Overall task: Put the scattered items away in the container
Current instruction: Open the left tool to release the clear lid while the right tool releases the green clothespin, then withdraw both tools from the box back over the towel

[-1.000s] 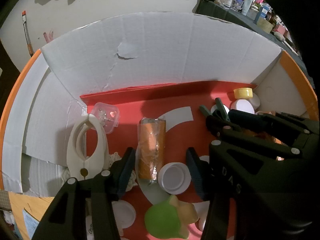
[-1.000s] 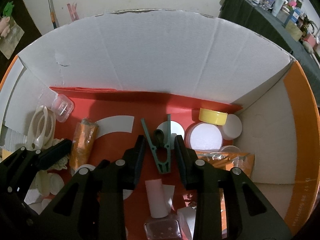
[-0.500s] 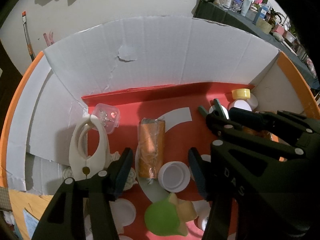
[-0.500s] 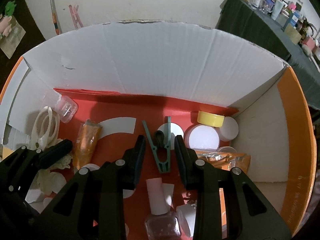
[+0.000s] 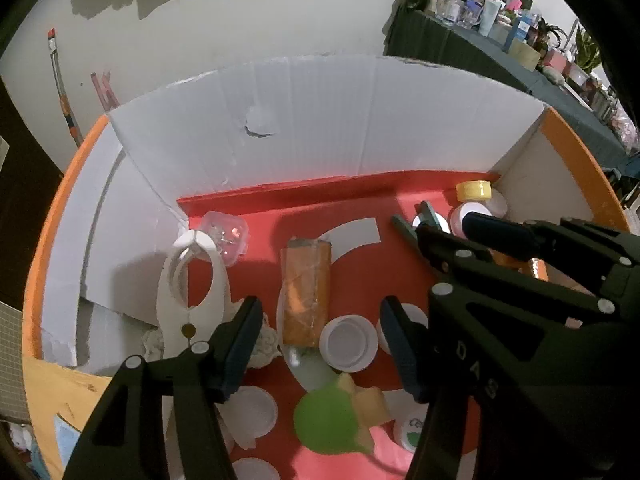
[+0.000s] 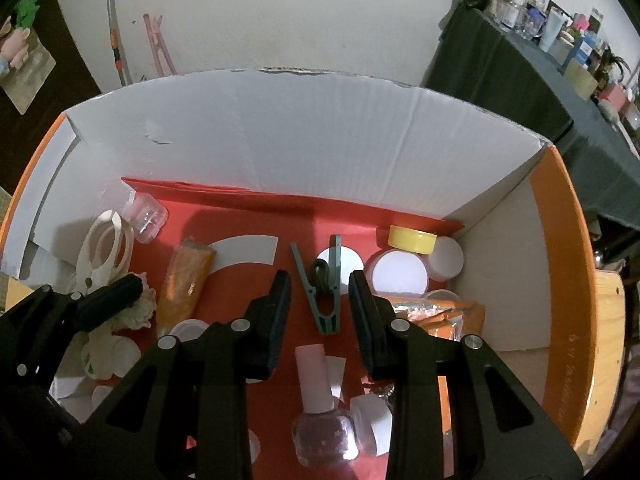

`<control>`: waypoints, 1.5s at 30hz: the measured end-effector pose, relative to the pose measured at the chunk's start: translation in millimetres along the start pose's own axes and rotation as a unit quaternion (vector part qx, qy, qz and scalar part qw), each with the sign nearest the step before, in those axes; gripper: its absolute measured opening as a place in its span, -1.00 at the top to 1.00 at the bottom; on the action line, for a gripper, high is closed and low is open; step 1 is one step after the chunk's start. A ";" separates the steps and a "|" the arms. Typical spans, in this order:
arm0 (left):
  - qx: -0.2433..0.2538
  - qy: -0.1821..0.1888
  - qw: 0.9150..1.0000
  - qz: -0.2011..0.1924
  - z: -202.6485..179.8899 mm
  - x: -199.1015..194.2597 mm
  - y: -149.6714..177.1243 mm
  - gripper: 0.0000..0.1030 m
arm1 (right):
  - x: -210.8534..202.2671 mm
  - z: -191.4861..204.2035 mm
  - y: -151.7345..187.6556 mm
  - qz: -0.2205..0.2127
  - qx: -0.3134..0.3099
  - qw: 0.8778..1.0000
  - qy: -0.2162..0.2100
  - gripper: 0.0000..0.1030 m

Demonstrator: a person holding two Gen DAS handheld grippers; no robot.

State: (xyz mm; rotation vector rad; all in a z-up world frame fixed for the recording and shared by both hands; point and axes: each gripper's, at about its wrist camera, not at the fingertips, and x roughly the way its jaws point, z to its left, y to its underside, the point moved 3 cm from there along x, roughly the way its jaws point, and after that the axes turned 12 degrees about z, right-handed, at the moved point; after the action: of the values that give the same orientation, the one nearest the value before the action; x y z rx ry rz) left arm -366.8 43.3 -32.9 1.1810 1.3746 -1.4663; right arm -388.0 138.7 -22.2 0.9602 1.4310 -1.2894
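Both grippers hang over an open cardboard box [image 5: 360, 120] with a red floor, also in the right wrist view [image 6: 320, 140]. My left gripper [image 5: 320, 332] is open and empty above an orange wrapped packet [image 5: 306, 288] and a white jar lid [image 5: 348, 342]. My right gripper [image 6: 320, 304] is open and empty above a green clothes peg [image 6: 324, 284]. The right gripper also shows in the left wrist view [image 5: 452, 232]. A nail polish bottle [image 6: 320, 412] lies below the right gripper's jaws.
The box also holds a white clip [image 5: 192, 280], a clear small case [image 5: 224, 236], a green and yellow toy [image 5: 332, 416], a yellow lid [image 6: 412, 238], white jars [image 6: 400, 272] and an orange foil packet [image 6: 436, 312]. A dark cluttered table [image 6: 540, 60] stands behind.
Both grippers have risen and drawn back from the box, so more of its walls and the room shows. Both stay open. The items in the box have not moved.
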 end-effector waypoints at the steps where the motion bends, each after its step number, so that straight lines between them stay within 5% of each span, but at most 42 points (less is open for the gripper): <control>1: 0.000 0.000 1.000 -0.001 -0.5 -1.3 1.0 -0.25 | 0.8 0.1 -0.8 0.000 0.000 1.000 0.000 0.44; 20: 0.004 -0.006 1.000 -0.028 -3.2 -35.4 9.9 -0.34 | -24.9 -7.0 -3.3 -0.025 0.003 1.000 0.006 0.42; 22: 0.006 -0.007 0.999 -0.032 -4.5 -40.3 13.9 -0.35 | -30.8 -8.2 -0.3 -0.037 0.004 0.999 0.016 -0.07; 24: 0.007 -0.007 0.999 -0.036 -4.9 -44.1 15.4 -0.36 | -37.4 -8.8 3.9 -0.052 0.001 0.998 0.023 -0.21; 45: 0.000 -0.004 0.999 -0.049 0.8 -67.6 46.4 -0.37 | -59.6 -3.2 26.2 -0.070 0.003 0.998 -0.007 -0.21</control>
State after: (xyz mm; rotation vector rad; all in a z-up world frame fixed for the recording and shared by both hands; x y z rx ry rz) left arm -305.0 34.5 20.3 1.1205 1.4462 -1.5367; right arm -348.9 147.9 29.2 0.8655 1.5058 -1.3996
